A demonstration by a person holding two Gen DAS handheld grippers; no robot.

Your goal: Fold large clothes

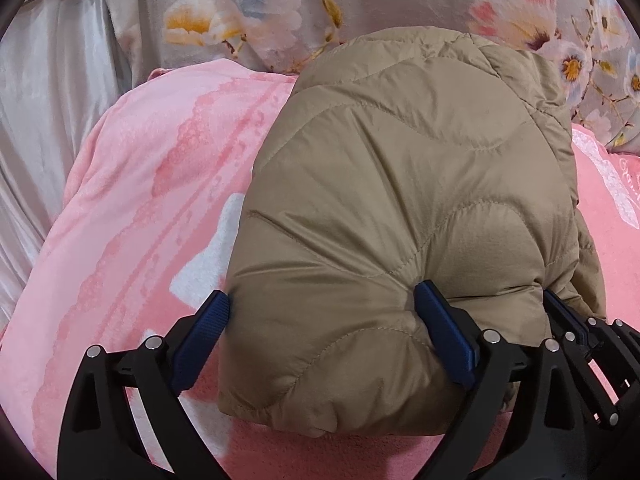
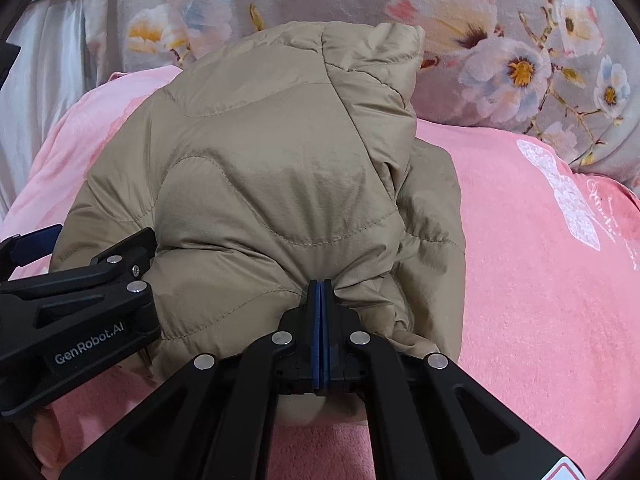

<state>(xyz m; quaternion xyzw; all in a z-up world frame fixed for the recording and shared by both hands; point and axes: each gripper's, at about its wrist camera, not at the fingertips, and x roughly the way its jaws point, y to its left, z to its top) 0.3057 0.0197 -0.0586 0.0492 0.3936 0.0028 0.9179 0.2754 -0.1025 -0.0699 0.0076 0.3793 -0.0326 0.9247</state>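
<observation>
A tan quilted puffer jacket point(image 1: 400, 184) lies folded into a thick bundle on a pink blanket; it also shows in the right wrist view point(image 2: 272, 176). My left gripper point(image 1: 324, 312) is open, its blue pads point(image 1: 444, 332) spread around the bundle's near left corner, one pad pressing into the fabric. My right gripper point(image 2: 321, 284) is shut on a pinch of the jacket's near edge. It also shows at the right edge of the left wrist view point(image 1: 568, 316). The left gripper's black body point(image 2: 80, 304) sits at the left of the right wrist view.
The pink blanket point(image 1: 140, 200) covers the bed around the jacket, with a white butterfly print on the right point(image 2: 560, 192). A grey floral quilt point(image 2: 500, 52) is piled behind. A pale satin sheet point(image 1: 44, 112) hangs at far left.
</observation>
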